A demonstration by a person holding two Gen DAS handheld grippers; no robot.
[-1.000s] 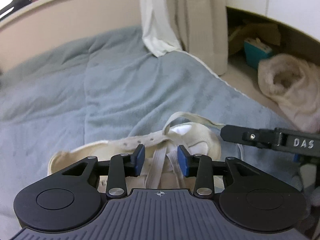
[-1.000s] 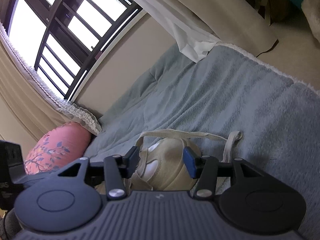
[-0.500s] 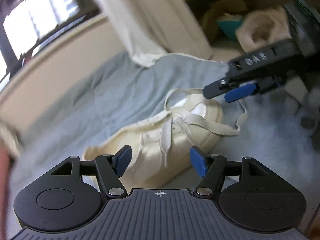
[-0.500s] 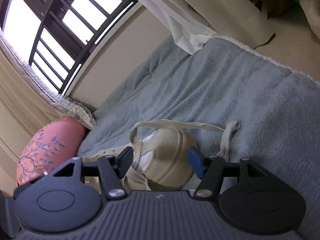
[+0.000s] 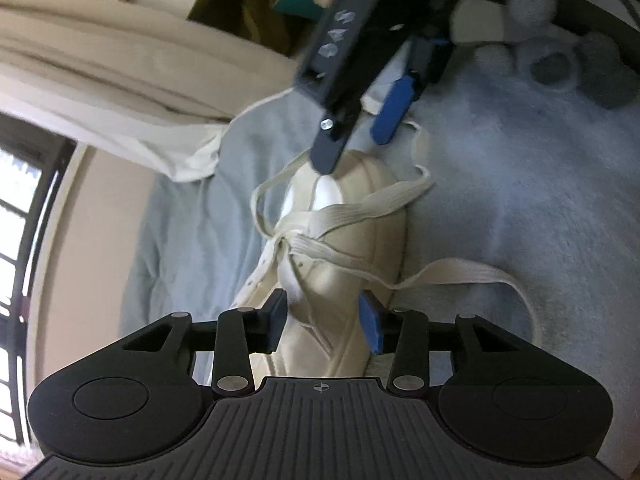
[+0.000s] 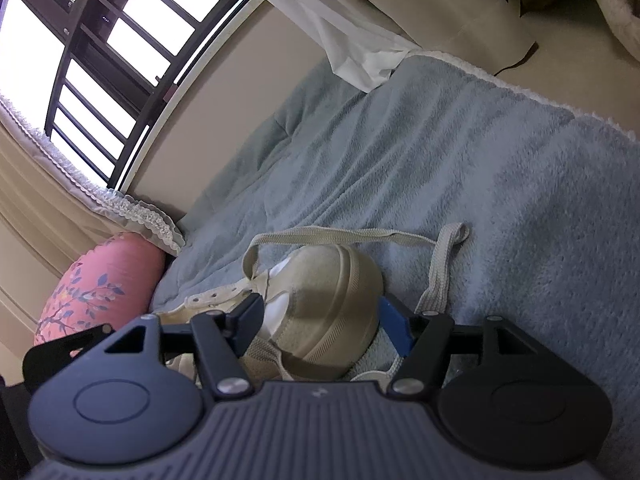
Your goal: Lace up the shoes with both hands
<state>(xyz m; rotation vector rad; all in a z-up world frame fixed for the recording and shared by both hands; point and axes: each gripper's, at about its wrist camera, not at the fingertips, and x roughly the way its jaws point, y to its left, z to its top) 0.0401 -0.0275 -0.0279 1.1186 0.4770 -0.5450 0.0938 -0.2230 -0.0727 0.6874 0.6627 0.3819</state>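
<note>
A cream shoe [image 5: 340,280] lies on a blue-grey blanket [image 5: 520,200], its flat beige laces [image 5: 360,210] crossed loosely over the tongue with the ends trailing onto the blanket. My left gripper [image 5: 323,324] is open, its fingers on either side of the shoe's middle. My right gripper [image 5: 360,136] is open at the toe, one black finger at the toe cap. In the right wrist view the toe [image 6: 332,292] sits between the fingers of the right gripper [image 6: 320,324], and a lace [image 6: 340,234] loops across the blanket beyond it. Neither gripper holds a lace.
A pink flowered pillow [image 6: 92,280] lies at the blanket's far left under a window [image 6: 120,40]. Pale curtains [image 6: 360,56] hang down to the blanket's far edge. Beyond that edge is the floor [image 6: 568,48].
The left wrist view has rolled sideways and come close over the shoe, with the left fingers narrower than half a second ago. The right gripper has dropped to the toe and opened wider.
</note>
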